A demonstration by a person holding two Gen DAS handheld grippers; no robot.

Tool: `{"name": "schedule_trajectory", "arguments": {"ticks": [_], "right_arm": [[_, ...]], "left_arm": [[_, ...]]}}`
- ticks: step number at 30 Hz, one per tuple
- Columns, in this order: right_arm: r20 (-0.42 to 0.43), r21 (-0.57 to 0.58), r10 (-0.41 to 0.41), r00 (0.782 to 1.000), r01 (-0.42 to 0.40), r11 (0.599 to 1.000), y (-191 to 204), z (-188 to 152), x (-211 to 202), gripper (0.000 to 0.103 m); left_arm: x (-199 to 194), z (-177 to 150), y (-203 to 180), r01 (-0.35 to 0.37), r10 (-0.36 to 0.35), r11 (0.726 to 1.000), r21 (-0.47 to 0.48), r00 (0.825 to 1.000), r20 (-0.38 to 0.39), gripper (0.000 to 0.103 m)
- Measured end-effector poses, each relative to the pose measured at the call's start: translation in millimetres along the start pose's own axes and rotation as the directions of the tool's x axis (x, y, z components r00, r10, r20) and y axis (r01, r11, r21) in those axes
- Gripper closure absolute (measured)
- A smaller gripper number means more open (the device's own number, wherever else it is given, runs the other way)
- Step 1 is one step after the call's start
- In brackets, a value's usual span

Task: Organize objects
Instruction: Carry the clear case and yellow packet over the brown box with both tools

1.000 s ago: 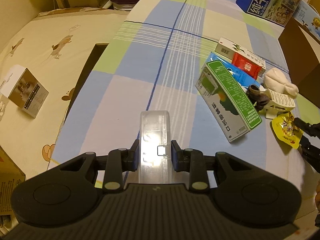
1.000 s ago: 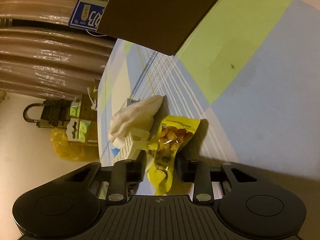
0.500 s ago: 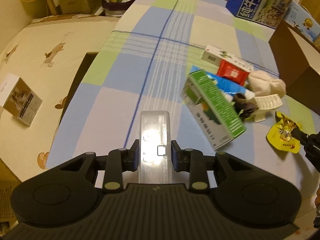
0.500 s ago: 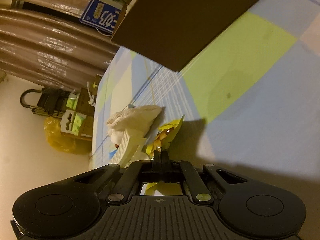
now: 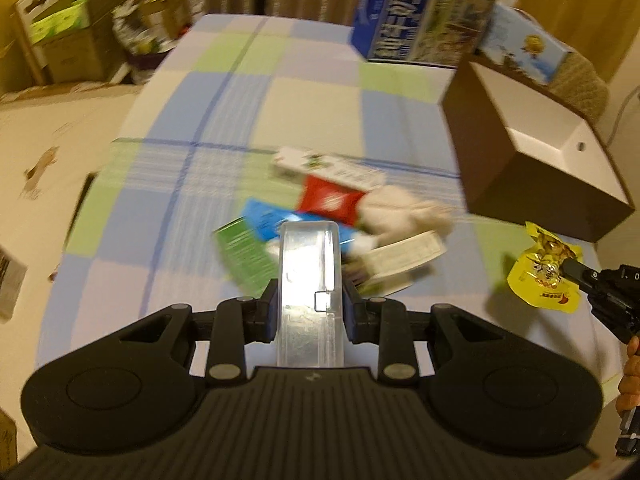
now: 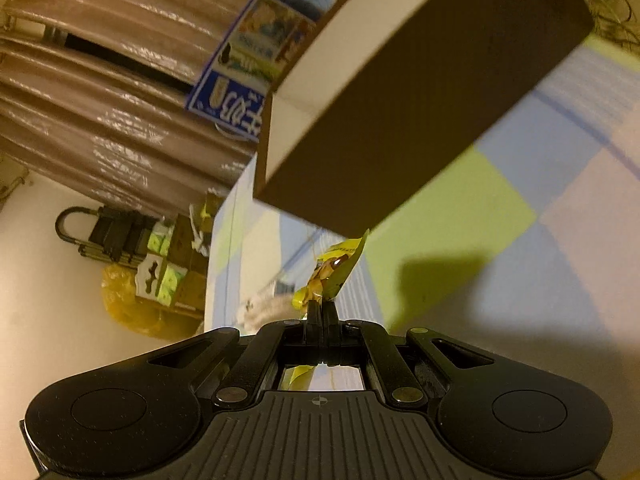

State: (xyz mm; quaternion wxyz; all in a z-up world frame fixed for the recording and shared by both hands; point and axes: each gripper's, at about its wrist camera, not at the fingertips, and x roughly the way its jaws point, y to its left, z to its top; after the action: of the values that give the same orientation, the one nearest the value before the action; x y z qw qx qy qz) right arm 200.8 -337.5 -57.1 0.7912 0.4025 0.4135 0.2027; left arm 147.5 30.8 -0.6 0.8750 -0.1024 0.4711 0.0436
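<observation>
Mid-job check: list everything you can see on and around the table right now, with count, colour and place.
Clear plastic case: 1, translucent, clamped in the left gripper.
Yellow snack packet: 1, yellow, lifted off the cloth, pinched by the right gripper.
Brown box: 1, brown outside, white inside, open, far right.
Green box: 1, green, in the central pile; blurred.
Red packet: 1, red, in the pile.
White cloth: 1, white, right of the red packet.
Blue carton: 1, blue, far edge.
Tablecloth: 1, checked blue, green, white.
Left gripper: 1, black.
Right gripper: 1, black.
</observation>
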Motion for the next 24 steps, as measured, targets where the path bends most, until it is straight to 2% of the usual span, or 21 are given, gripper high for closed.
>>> {"name": "schedule_trajectory", "arguments": {"ticks": [13,24], "right_arm": [[0.106,-0.049,0.01,0.994,-0.005,0.999,-5.8,82.5,-59.9,0.103],[0.129,-0.113,-0.009,0.992,0.024,0.993,-12.8,166.0,-68.6,0.103]], "left_arm": [[33.7,54.0,-118.0,0.135,-0.14,0.981,0.137,0.99,0.026,0.077],[69.4,110.6,-209.7,0.206,-0.217,0.959,0.193,0.976,0.036,0.077]]}}
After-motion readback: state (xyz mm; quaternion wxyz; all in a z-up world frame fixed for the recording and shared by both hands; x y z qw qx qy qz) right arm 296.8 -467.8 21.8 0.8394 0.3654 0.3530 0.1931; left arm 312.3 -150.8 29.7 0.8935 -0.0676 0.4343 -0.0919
